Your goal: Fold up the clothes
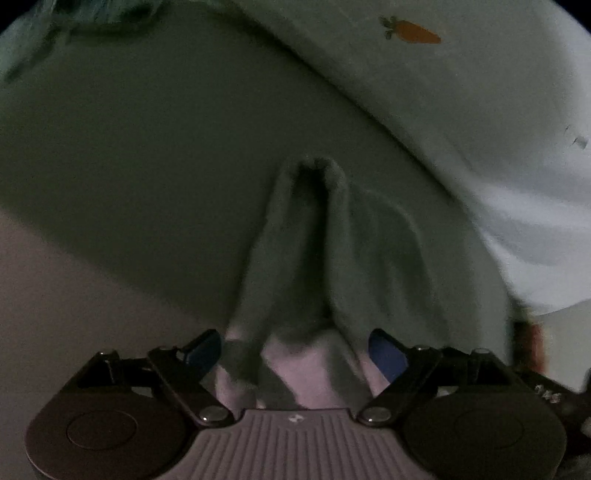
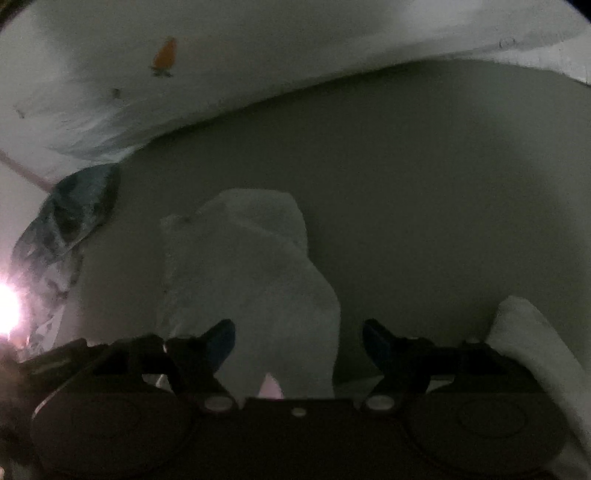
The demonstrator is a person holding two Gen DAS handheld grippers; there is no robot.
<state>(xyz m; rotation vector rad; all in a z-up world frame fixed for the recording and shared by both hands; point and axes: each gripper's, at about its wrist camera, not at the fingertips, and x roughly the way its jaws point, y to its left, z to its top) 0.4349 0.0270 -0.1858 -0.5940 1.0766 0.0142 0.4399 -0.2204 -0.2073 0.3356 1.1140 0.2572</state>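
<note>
Two grippers show, one per view, both in dim light. In the left wrist view the left gripper (image 1: 295, 350) sits at the bottom of the frame with its blue-tipped fingers (image 1: 386, 354) spread wide. A pale sock (image 1: 295, 251) rises up the middle between them, its open cuff at frame centre; it seems to touch neither finger, though blur makes that hard to confirm. The sock lies on a dull grey sheet (image 1: 129, 166). A white cloth (image 1: 461, 92) with an orange carrot print (image 1: 413, 31) fills the upper right.

In the right wrist view the right gripper (image 2: 299, 341) also stands wide apart at the bottom. A crumpled white garment (image 2: 251, 280) lies between and beyond its fingers. Another white piece (image 2: 532, 339) sits at lower right, just beside the right finger. A dark patterned cloth (image 2: 70, 229) lies at the left edge. The carrot cloth spans the top. A bright glare marks the lower left.
</note>
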